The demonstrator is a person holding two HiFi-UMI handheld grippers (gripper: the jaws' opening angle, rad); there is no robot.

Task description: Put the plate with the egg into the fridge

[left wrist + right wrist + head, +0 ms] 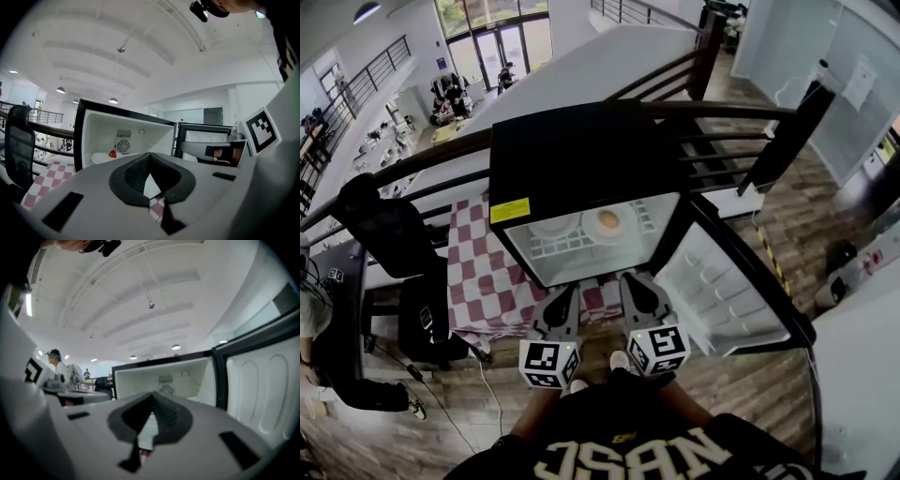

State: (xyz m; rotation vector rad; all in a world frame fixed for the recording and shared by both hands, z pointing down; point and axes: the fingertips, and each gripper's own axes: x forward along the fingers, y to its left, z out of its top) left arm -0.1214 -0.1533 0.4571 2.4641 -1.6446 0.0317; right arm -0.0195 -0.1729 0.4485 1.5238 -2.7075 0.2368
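Plate [588,229] with egg [607,221] was noted on the wire shelf [558,247] inside the open fridge [581,155], toward the shelf's back edge. Left gripper [570,292] and right gripper [630,278] were seen closed and empty, just outside the fridge's front edge. Plate was judged stiff, light and breakable, and the egg loose. A level rim grip was advised.

plate [592,234] with egg [607,221]: on rack [648,219] inside fridge [572,155] | fridge: on bench [473,272] | door [722,292]: open to the right | chair [384,230]: left of bench
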